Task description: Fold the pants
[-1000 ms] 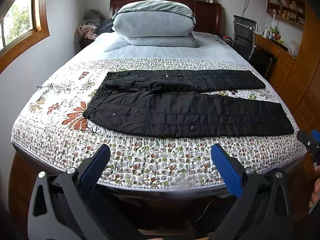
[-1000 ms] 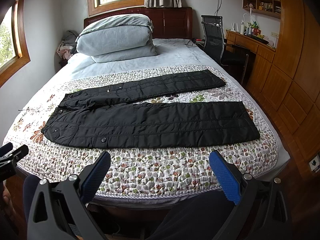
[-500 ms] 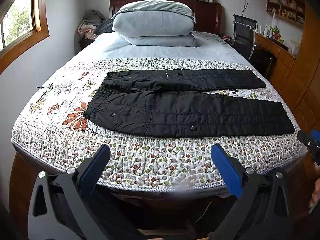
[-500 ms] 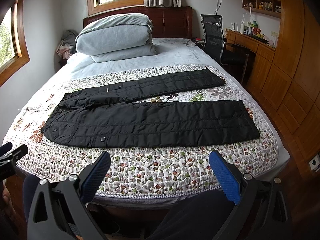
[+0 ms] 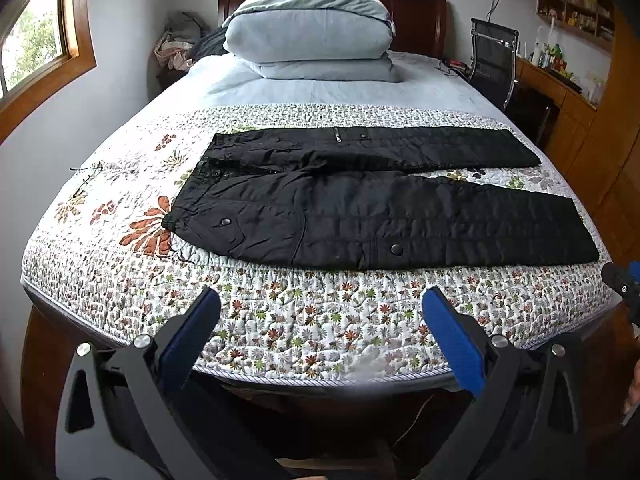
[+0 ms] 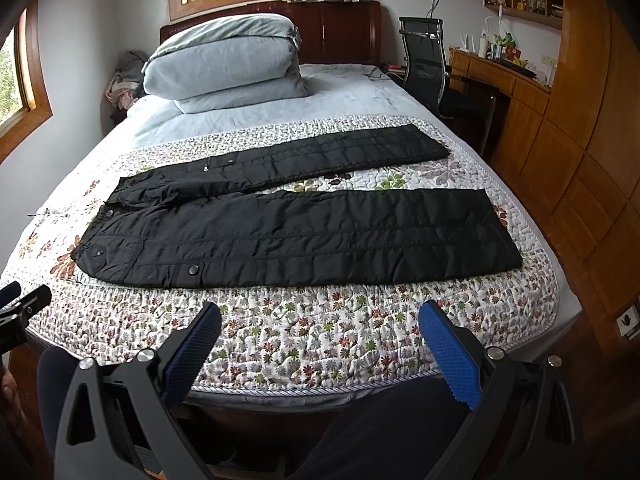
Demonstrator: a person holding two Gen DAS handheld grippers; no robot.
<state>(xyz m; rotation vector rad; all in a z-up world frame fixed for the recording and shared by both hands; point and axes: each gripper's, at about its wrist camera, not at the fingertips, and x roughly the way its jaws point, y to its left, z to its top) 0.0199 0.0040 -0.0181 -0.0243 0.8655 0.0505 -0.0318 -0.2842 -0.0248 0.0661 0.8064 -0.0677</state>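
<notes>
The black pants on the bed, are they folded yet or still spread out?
Spread out: the black pants lie flat on the quilt, legs apart.

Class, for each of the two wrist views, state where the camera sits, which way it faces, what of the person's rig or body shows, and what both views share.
Left wrist: sits at the bed's foot, facing the headboard; shows the open left gripper and the right gripper's tip at the right edge.
Right wrist: sits further right, same facing; shows the open right gripper and dark-clad legs.
Shared: black pants spread on the floral quilt, stacked pillows.
</notes>
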